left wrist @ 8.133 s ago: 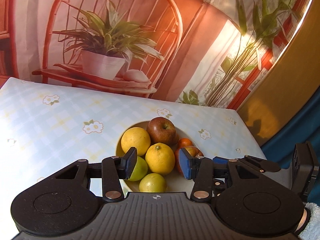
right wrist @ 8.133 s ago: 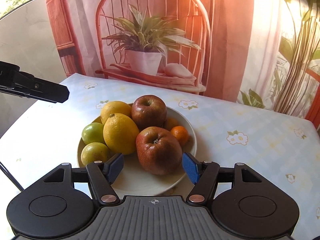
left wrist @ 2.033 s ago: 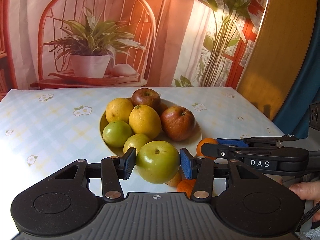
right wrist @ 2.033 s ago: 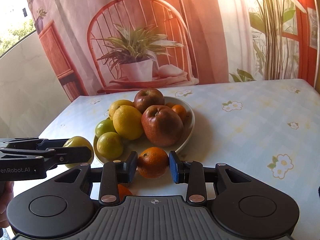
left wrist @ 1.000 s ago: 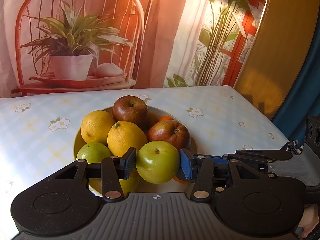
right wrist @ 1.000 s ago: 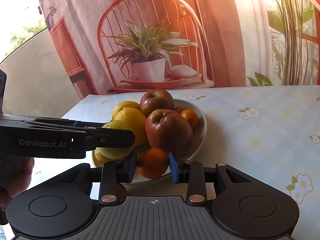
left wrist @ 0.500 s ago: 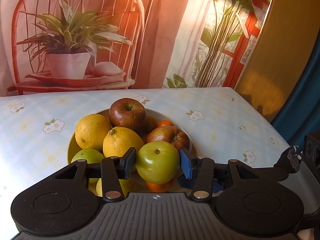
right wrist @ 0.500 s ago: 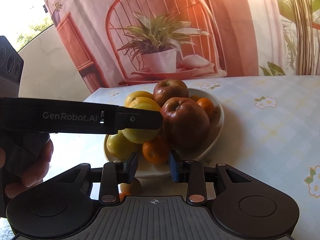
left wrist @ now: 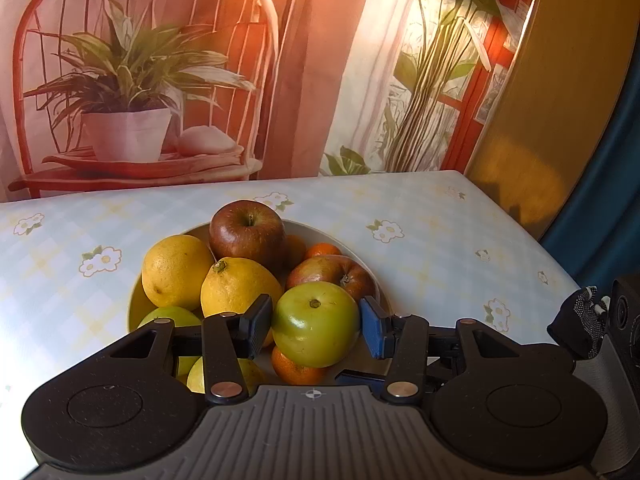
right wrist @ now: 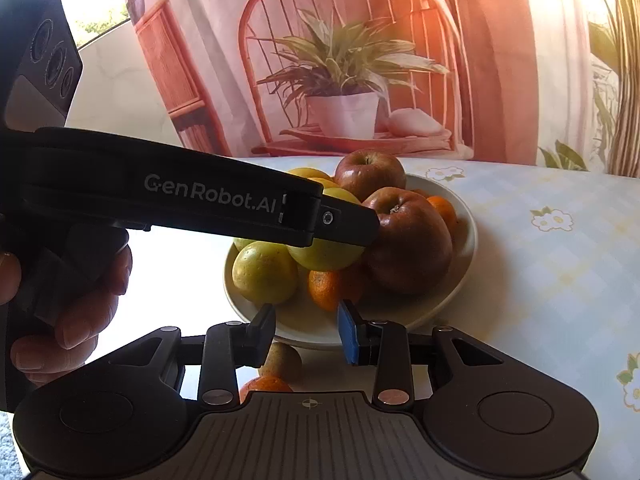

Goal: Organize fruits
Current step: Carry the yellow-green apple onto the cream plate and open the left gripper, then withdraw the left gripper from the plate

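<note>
Lower the green apple [left wrist: 315,330], clamped in the left gripper [left wrist: 316,326] above the bowl [right wrist: 466,232], gently onto the pile beside the nearer red apple [right wrist: 408,240]; keep the empty, slightly parted right gripper [right wrist: 307,330] clear

The left hand-held gripper [right wrist: 360,228] hides much of the green apple [right wrist: 324,254] it grips.

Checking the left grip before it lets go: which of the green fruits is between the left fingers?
The green apple, stem up, clamped in the left gripper above the bowl. The other green fruits lie lower, down in the bowl.
</note>
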Demonstrator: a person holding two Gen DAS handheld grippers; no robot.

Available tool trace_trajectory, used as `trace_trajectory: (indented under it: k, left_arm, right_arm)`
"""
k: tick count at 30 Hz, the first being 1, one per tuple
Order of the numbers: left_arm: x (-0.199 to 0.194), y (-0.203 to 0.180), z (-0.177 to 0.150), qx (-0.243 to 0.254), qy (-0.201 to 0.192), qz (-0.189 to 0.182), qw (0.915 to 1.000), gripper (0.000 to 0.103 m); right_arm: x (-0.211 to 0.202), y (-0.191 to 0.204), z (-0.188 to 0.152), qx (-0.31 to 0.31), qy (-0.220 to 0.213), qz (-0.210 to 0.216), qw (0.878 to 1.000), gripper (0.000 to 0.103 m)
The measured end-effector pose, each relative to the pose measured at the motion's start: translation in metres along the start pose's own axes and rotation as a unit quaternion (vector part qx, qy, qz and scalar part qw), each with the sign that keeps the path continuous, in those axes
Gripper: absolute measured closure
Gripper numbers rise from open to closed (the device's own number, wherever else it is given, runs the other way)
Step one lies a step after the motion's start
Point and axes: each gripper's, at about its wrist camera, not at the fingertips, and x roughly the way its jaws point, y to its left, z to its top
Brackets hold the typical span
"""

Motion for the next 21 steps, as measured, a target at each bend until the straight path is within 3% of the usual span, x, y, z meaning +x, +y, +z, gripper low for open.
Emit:
trace_trajectory:
  k: [21]
  left_arm:
    - [-0.025, 0.010, -0.006, -0.018, -0.020, 0.012, 0.9996, 0.052]
  right_arm:
    - [-0.009, 0.004, 0.002, 0.003, 0.003, -0.030, 1.000, 0.070]
